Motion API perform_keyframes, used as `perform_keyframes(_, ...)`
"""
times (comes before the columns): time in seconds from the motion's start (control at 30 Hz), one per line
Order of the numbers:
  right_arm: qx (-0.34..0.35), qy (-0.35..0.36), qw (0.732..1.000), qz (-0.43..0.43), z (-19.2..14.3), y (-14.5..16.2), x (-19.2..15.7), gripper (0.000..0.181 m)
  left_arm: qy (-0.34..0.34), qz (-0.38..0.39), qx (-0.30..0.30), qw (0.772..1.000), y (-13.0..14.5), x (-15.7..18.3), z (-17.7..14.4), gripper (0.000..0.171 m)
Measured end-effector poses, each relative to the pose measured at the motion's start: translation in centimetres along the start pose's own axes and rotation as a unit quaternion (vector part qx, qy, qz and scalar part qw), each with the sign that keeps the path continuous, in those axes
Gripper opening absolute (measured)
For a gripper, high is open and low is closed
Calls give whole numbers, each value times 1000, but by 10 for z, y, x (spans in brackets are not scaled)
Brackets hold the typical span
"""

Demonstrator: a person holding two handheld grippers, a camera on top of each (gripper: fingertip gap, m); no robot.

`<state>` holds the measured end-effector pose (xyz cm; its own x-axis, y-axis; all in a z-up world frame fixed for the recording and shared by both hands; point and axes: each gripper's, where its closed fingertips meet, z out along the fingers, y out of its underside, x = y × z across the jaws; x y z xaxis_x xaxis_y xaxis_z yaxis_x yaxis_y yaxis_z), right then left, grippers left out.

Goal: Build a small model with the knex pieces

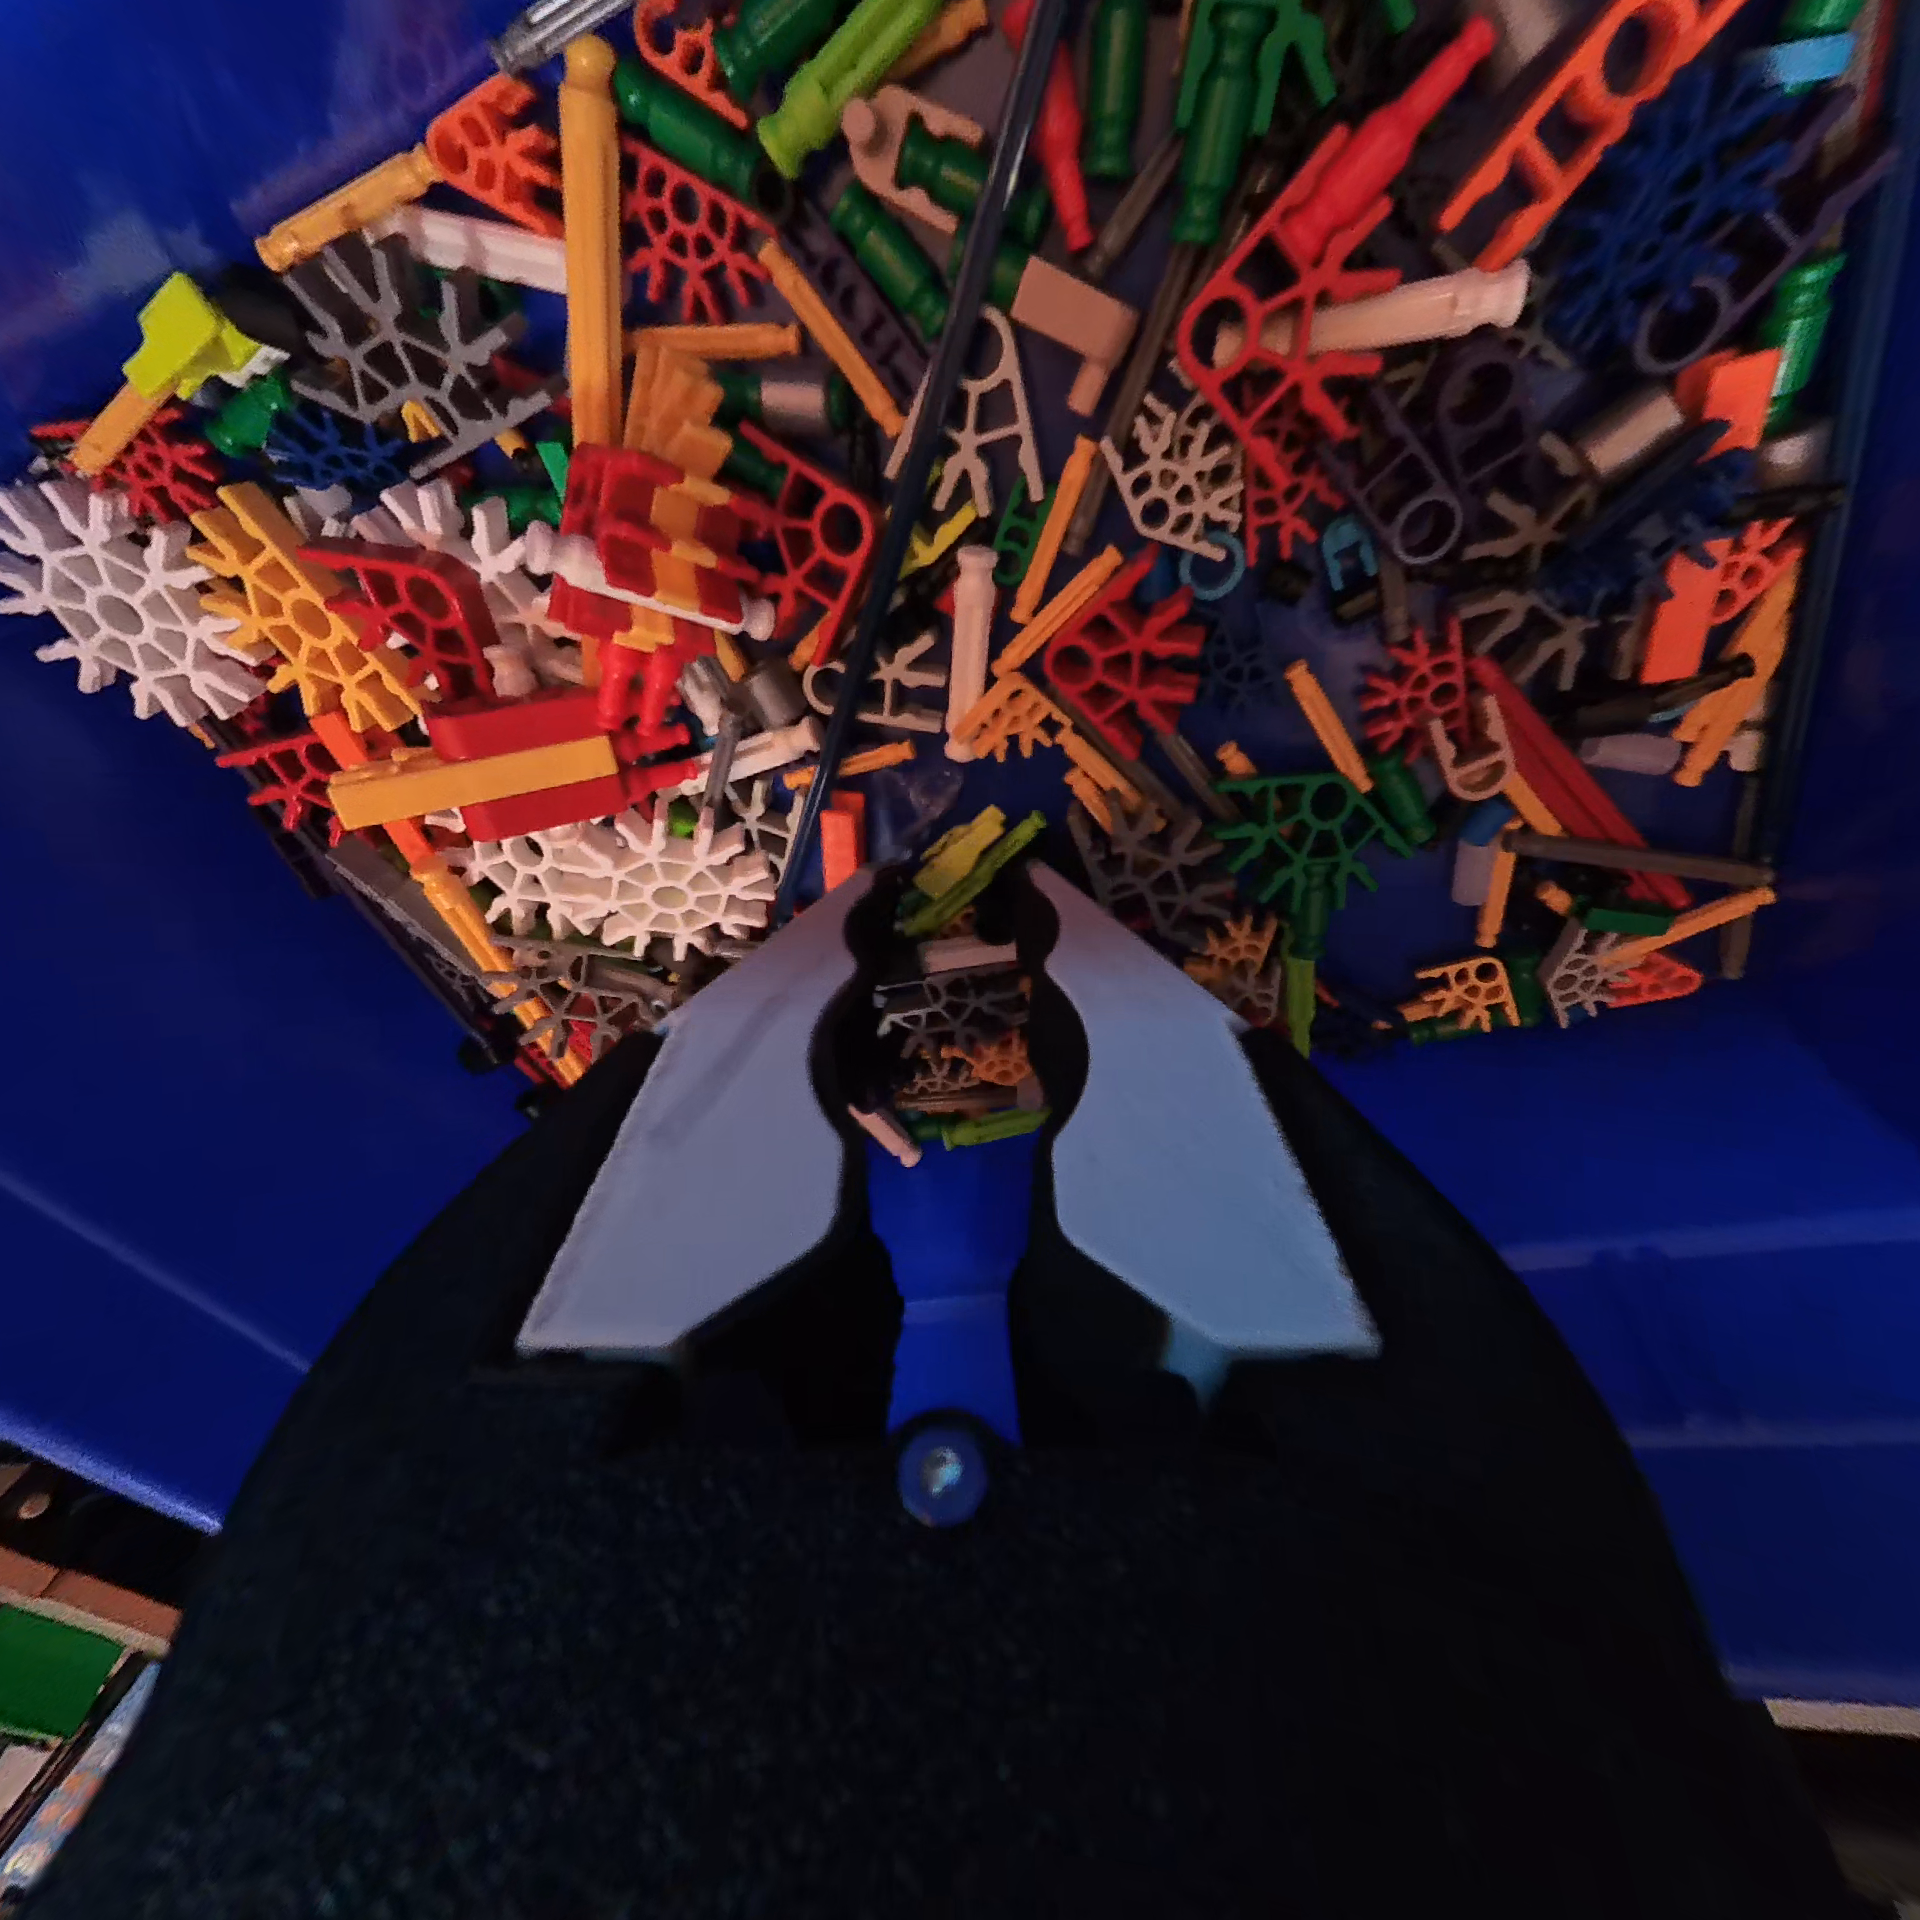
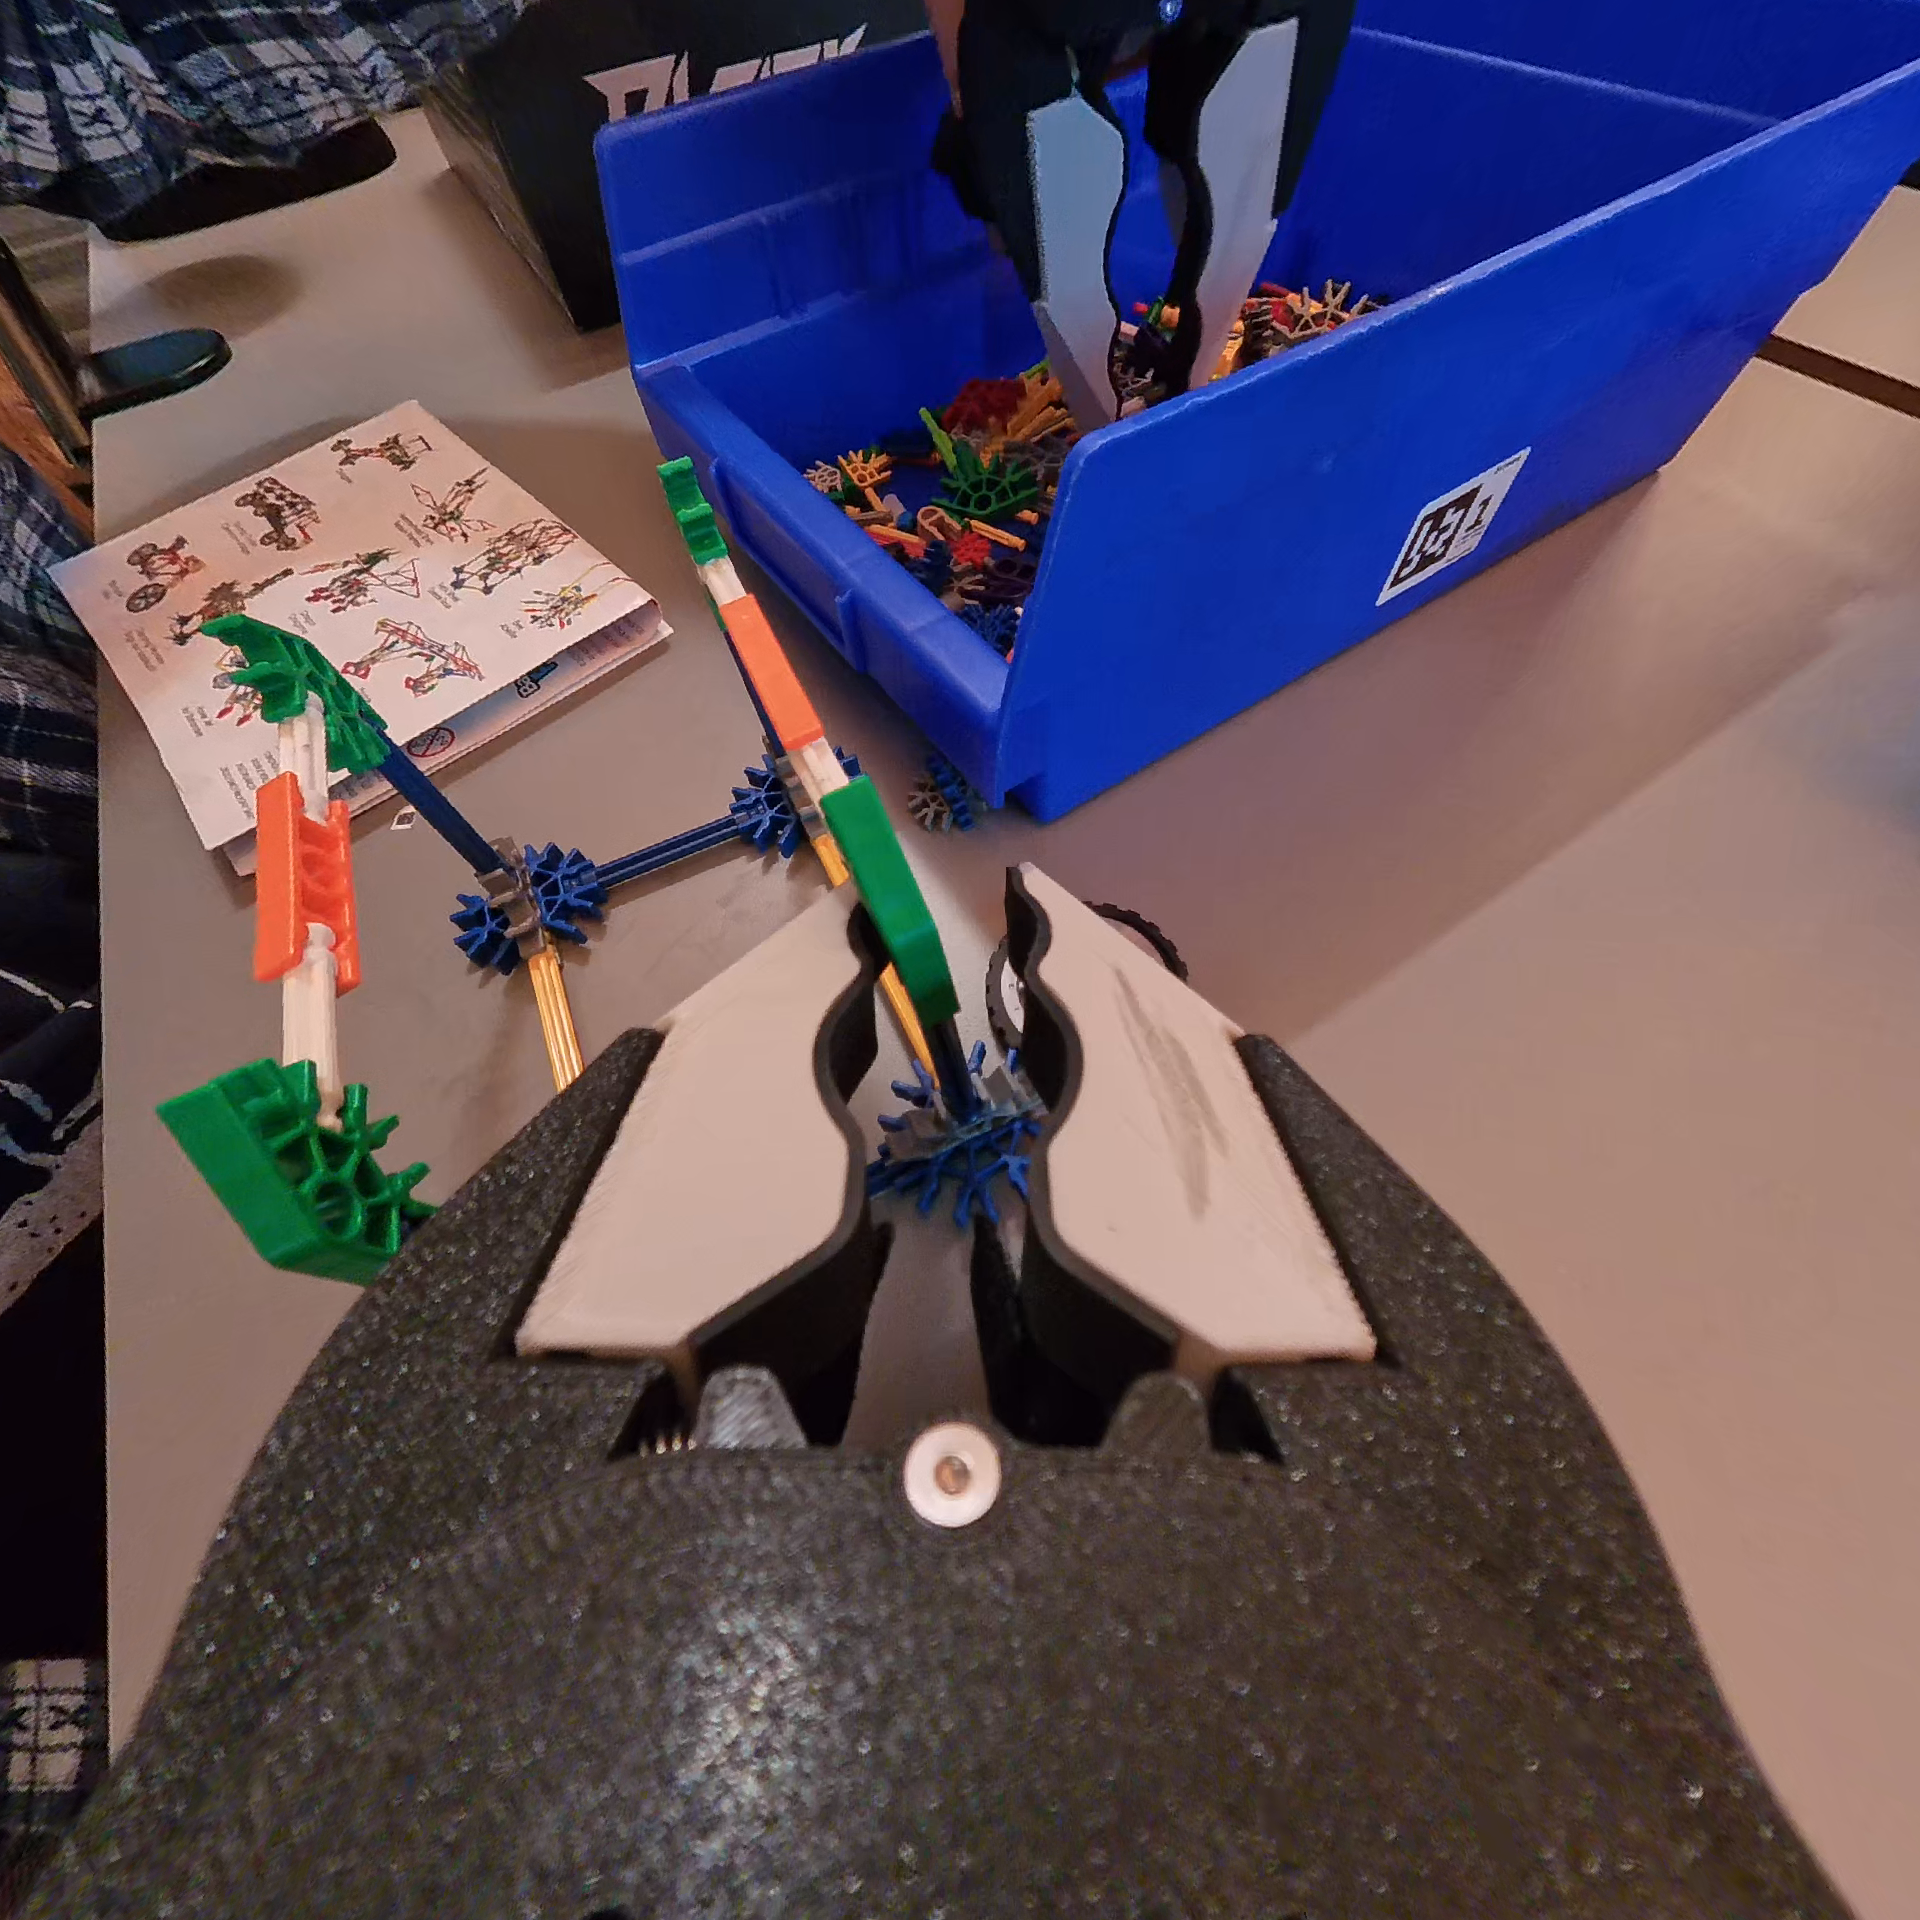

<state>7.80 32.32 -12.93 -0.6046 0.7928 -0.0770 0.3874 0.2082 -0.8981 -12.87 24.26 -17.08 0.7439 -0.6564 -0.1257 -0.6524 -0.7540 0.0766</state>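
My left gripper (image 1: 951, 883) reaches down into a blue bin (image 1: 156, 935) over a heap of coloured rod-and-connector building pieces (image 1: 1039, 468). Its jaws are apart, and a lime-green piece (image 1: 971, 857) lies between the tips. This gripper also shows in the right wrist view (image 2: 1138, 384), with its tips in the heap. My right gripper (image 2: 935, 904) is low over the table, shut on a blue snowflake connector (image 2: 956, 1153) of a built model (image 2: 551, 894). The model has blue and yellow rods and green, orange and white parts.
The blue bin (image 2: 1247, 582) stands at the back right on a beige table (image 2: 1558, 935). An instruction booklet (image 2: 364, 582) lies at the left under the model. A black box (image 2: 540, 135) is behind the bin. A small wheel (image 2: 1006, 987) and a loose connector (image 2: 940, 800) lie nearby. Across from one pair of fingers to the other is roughly 25 cm. The small wheel (image 2: 1006, 987) is about 4 cm from my right fingertips and 20 cm from my left.
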Motion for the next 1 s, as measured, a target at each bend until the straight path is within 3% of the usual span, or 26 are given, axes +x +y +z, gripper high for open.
perform_keyframes(0.2,0,0,1000,0,0,0,0,20,10,-1,8,1000,-1,-1,1,10)
perform_keyframes(0.57,0,0,1000,0,1,0,0,20,7,2,31,999,-5,0,-4,5)
perform_keyframes(1.0,0,1,1000,-1,2,0,0,20,-15,-55,197,979,-37,8,-57,5)
